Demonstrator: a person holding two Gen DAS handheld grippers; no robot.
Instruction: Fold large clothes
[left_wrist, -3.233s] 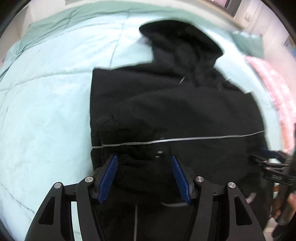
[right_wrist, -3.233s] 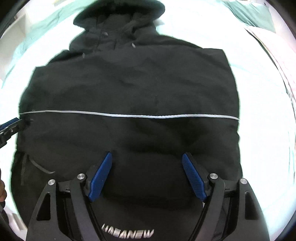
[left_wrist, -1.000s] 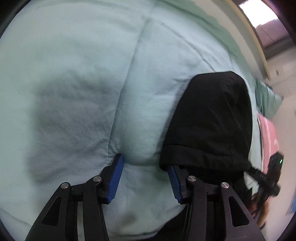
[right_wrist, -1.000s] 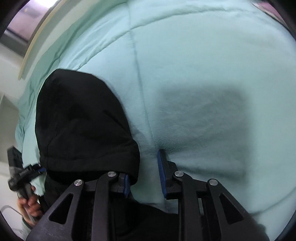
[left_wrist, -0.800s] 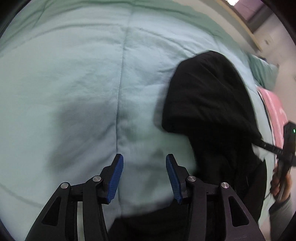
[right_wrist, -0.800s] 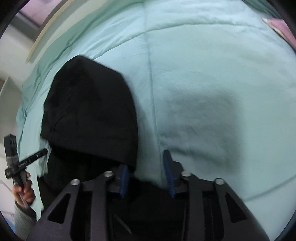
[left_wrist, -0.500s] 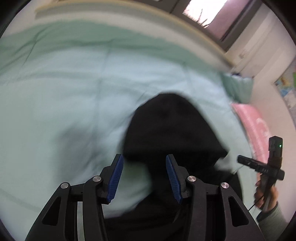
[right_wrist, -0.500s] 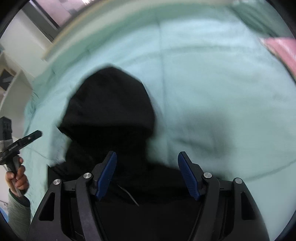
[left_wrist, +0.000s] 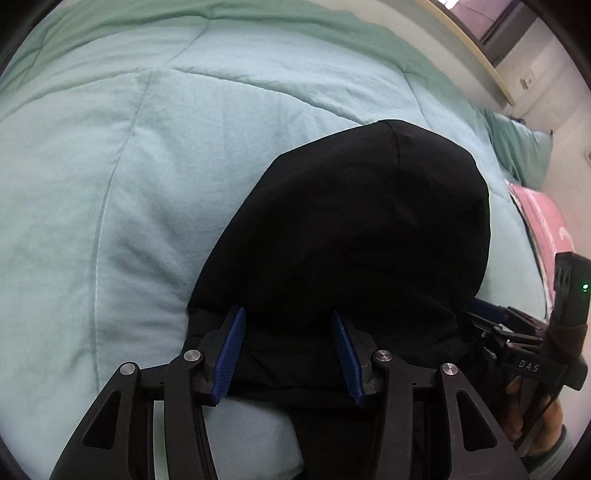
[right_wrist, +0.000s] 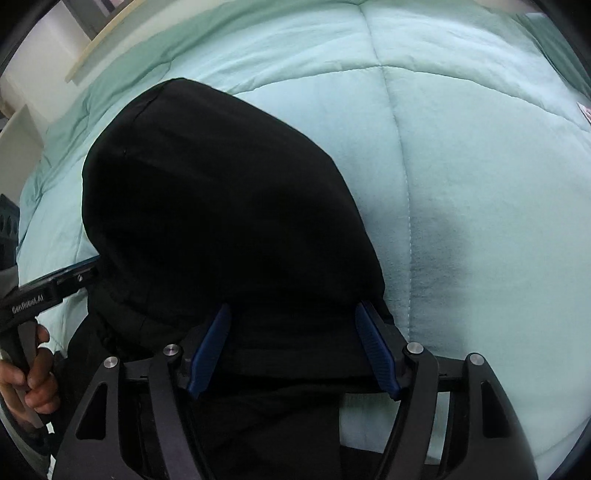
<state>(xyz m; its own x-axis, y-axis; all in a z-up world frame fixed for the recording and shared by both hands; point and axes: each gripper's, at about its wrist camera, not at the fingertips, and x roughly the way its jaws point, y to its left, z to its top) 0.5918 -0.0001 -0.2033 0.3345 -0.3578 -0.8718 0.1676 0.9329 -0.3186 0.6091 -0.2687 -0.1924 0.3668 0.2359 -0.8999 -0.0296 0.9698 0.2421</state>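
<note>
White letters "DAS" stand on the dark body of the right gripper (left_wrist: 480, 319) as seen from the left wrist view; "GenRobot.AI" stands in white along the black arm of the left gripper (right_wrist: 90, 264) in the right wrist view.

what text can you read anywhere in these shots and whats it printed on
"DAS": white letters on the black body of the right gripper, seen in the left wrist view.
"GenRobot.AI": white letters on the black body of the left gripper, seen in the right wrist view.
No other text shows.

A quilted mint-green comforter (left_wrist: 155, 155) covers the bed below a window (left_wrist: 491, 22).
</note>
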